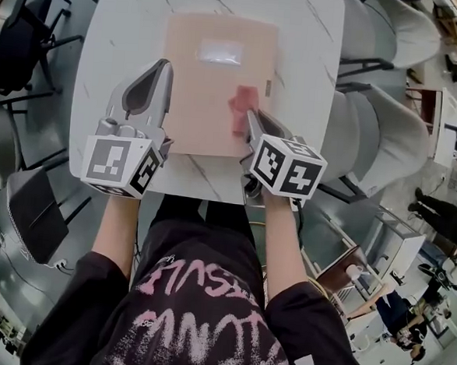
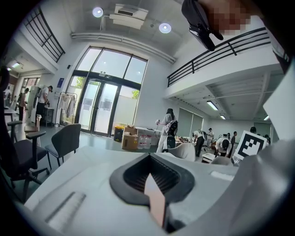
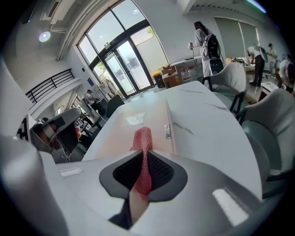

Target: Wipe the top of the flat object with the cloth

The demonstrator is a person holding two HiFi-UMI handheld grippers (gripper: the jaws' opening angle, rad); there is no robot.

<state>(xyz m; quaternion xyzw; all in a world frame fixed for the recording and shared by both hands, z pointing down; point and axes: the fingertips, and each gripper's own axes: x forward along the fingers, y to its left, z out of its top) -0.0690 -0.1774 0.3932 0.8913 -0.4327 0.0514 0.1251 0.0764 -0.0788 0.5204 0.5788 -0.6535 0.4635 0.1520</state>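
Overhead, the right gripper [image 1: 251, 117] jaws clamp a red cloth [image 1: 241, 107] on the pink flat object [image 1: 207, 90]. The left gripper [image 1: 163, 66] jaws sit together at its left edge. Grey chairs [image 1: 372, 141] flank the white counter [image 1: 304, 50].

Black T-shirt [image 1: 203, 316] with scrawled pink lettering and short black sleeves [image 1: 80, 292]. Beyond the T-shirt, left gripper [image 1: 165, 68] and right gripper [image 1: 252, 117] — pale grey shells, dark ribbed pads [image 3: 160, 171] — each end nearest it in a black-and-white marker cube [image 1: 120, 165].

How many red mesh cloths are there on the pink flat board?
1. The red mesh cloth rests on the right part of the pink flat board, clamped in the right gripper. That gripper may hide a small part of the board.
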